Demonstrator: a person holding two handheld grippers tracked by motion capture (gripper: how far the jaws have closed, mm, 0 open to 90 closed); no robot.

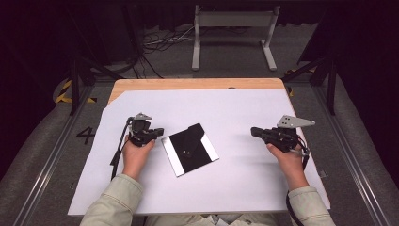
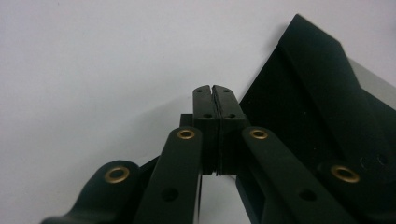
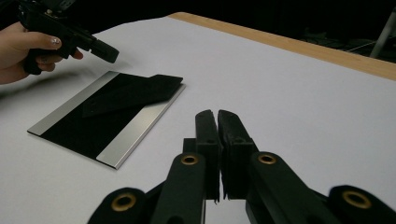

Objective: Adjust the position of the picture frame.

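High view | black pouch lies flat mid-sheet | my left claw pinched together, empty, just beside pouch's left corner | my right claw pressed together, empty, well right of pouch

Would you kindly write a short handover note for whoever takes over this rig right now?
Left gripper: shut, empty, beside the upper left corner of the black case, apart from it.
Right gripper: shut, empty, over the bare white sheet, well to the right of the case.
The case lies flat at the sheet's middle, flap closed, silver strips along two sides.
Done: nothing visible yet.
Left: probably gripping and handling the case.
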